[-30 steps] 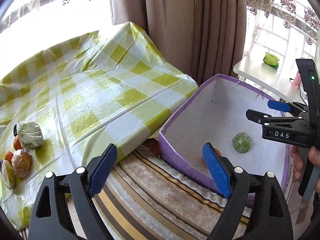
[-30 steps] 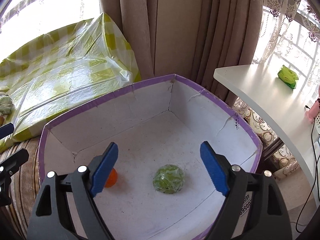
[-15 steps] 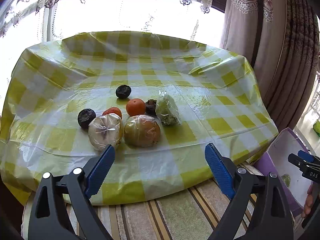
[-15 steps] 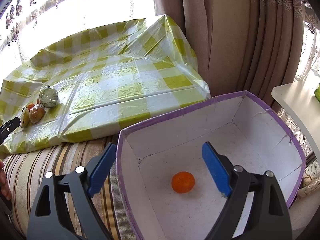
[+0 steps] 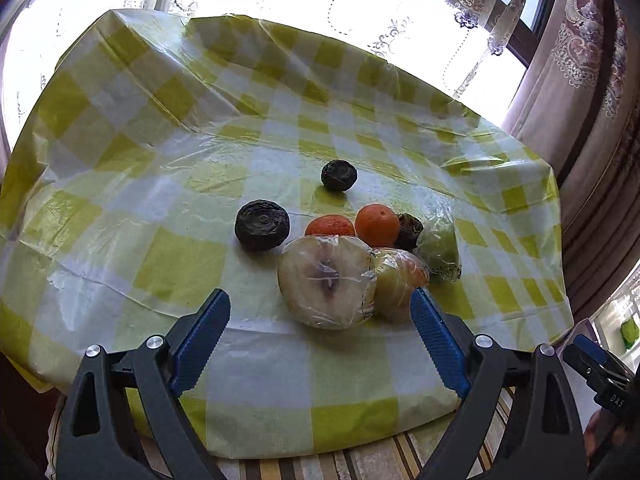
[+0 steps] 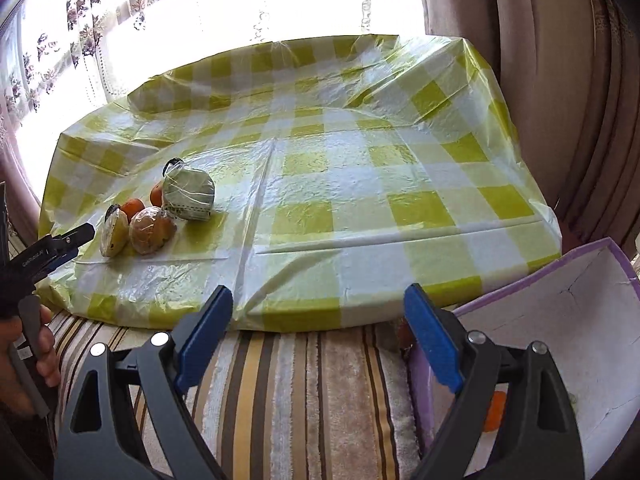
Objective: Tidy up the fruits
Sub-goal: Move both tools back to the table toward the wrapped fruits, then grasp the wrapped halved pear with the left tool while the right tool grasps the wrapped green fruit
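In my left view, my left claw is spread wide and holds nothing. Its jaws have just been opening a bit more. The big wrapped fruit sits just past the blue pads, between them but not touching. I will use that big fruit as my mark. It lies on the checked cloth. A second wrapped fruit touches its right side. Behind it are two oranges, one partly hidden and one next to it on the right. A green wrapped one lies further right, with a dark fruit peeking out behind it. Left of the big fruit, a little apart, is a dark wrinkled fruit. Another dark one sits well behind. The tip of my right claw shows at the far right edge.

In my right view, my right claw is spread wide too, with nothing in it. Its jaws have also just been opening a bit. It hangs over a striped cover. The fruit pile is well off to the left on the cloth. My left claw points at the pile from the left, with a hand on its grip. To the right is a purple box. One orange lies inside it, partly hidden behind my claw's arm.
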Demonstrator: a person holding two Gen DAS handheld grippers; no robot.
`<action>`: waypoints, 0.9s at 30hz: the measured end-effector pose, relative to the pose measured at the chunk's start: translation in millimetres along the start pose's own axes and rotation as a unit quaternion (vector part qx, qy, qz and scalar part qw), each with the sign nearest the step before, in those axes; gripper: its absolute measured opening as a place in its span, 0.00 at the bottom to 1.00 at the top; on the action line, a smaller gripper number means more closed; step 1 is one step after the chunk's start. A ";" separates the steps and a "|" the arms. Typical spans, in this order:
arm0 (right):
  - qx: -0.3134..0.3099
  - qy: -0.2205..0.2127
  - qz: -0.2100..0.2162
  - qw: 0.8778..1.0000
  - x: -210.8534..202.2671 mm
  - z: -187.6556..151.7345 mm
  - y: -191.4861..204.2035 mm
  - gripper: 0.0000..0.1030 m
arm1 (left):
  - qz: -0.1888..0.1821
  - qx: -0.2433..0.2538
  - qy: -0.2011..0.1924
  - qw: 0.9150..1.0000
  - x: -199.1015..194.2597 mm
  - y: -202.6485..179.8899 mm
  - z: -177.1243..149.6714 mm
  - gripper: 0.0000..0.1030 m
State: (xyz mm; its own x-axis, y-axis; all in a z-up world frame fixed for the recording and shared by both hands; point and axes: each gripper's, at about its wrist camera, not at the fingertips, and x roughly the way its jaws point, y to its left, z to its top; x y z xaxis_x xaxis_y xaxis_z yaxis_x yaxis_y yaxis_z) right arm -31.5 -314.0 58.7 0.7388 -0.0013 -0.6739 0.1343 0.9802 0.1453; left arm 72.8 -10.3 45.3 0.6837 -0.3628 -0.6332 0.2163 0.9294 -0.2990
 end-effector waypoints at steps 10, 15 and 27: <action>0.011 0.016 0.076 0.997 52.3 42.0 42.7 0.85 | -0.013 -0.006 0.018 1.000 24.0 7.4 9.8 0.83; 0.016 0.018 0.112 0.993 79.4 59.5 66.3 0.85 | -0.021 -0.002 0.031 0.999 31.9 8.1 9.0 0.71; 0.019 0.035 0.149 0.988 132.8 83.8 94.8 0.85 | -0.029 0.002 0.032 0.999 33.8 7.6 5.3 0.56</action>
State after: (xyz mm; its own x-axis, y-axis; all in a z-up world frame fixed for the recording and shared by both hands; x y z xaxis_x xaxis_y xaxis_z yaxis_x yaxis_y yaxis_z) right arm 134.7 -237.8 43.7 0.7016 0.3014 -0.6457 -0.0568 0.9269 0.3709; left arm 101.3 -15.1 25.4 0.6246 -0.4197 -0.6586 0.2572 0.9068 -0.3339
